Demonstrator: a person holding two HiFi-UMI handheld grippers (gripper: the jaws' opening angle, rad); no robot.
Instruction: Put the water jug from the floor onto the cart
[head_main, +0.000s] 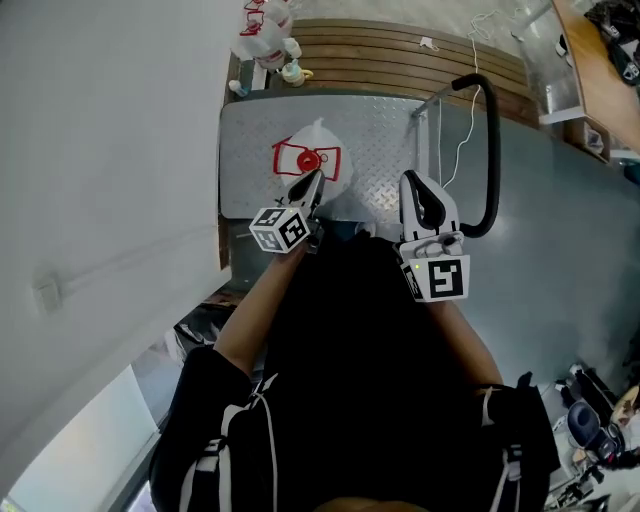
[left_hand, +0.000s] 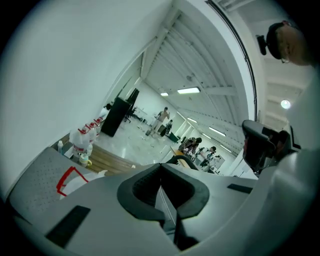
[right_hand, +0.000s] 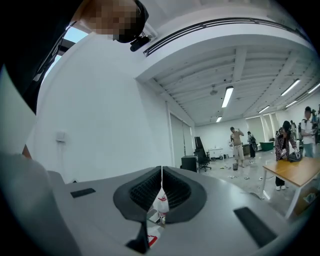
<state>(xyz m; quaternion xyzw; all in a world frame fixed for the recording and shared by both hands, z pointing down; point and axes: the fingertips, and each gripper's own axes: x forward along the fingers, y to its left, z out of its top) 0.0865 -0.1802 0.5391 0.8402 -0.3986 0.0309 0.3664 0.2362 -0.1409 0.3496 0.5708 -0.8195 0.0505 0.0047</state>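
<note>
The clear plastic water jug (head_main: 318, 140) with a red carry handle and a red cap stands on the cart's grey checker-plate metal deck (head_main: 250, 130). It sits about midway along the deck's length, closer to the near edge than to the far one and well clear of both side edges.

The left gripper (head_main: 311, 182) hangs over the near edge of the deck, just on the near side of the jug. Its claw is clenched with nothing in it: in the left gripper view the two dark pads (left_hand: 145, 187) meet along a thin line, with the jug off to the left and free of them.

The right gripper (head_main: 411, 184) is at the near right corner of the deck, beside the cart's black tubular push handle (head_main: 493, 130). Its claw is clenched and empty as well.

Beyond the deck's far edge lies a brown slatted wooden platform (head_main: 400, 55), with a cluster of small bottles (head_main: 265, 35) at its left end.
</note>
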